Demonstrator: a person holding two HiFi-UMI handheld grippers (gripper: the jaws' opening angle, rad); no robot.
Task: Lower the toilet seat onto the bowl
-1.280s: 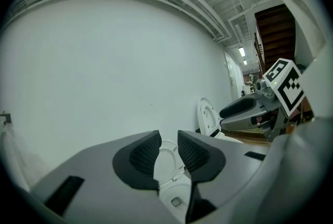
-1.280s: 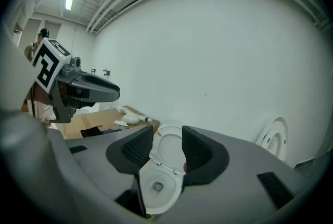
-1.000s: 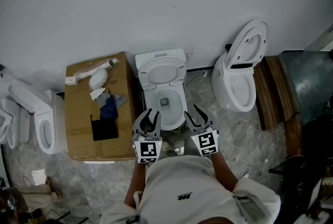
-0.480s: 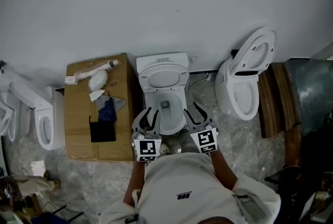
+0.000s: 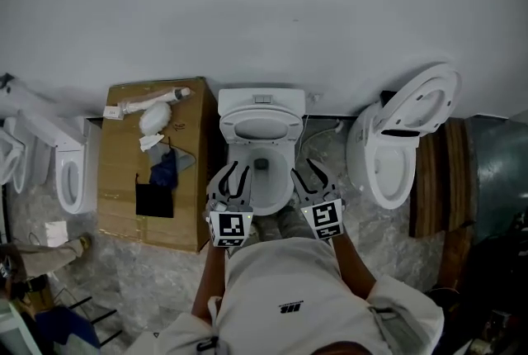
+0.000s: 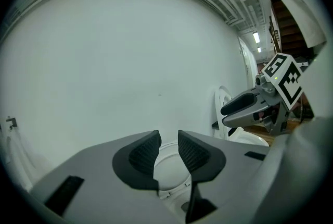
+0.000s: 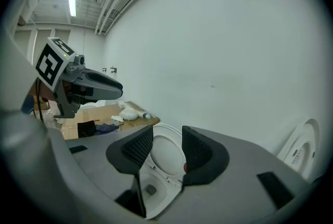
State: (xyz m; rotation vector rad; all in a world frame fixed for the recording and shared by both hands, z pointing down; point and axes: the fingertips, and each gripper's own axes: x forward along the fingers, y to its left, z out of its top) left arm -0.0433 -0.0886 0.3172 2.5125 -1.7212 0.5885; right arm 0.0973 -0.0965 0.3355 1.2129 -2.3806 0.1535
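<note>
Toilet seat (image 5: 261, 127): stood raised, leaning back toward the wall, above the open bowl (image 5: 262, 182).
Left claw (image 5: 234, 173): all but pressed together, nothing pinched; hung by the bowl's left front rim, short of the seat and clear of it.
Right claw (image 5: 307, 172): jaws a little apart, empty; hung by the bowl's right front rim, clear of the seat.
Seat from the claws: ahead and between both, glimpsed through each gap.
Beside the toilet: cardboard box (image 5: 124, 180) on the left, second toilet (image 5: 388, 172) on the right.
</note>
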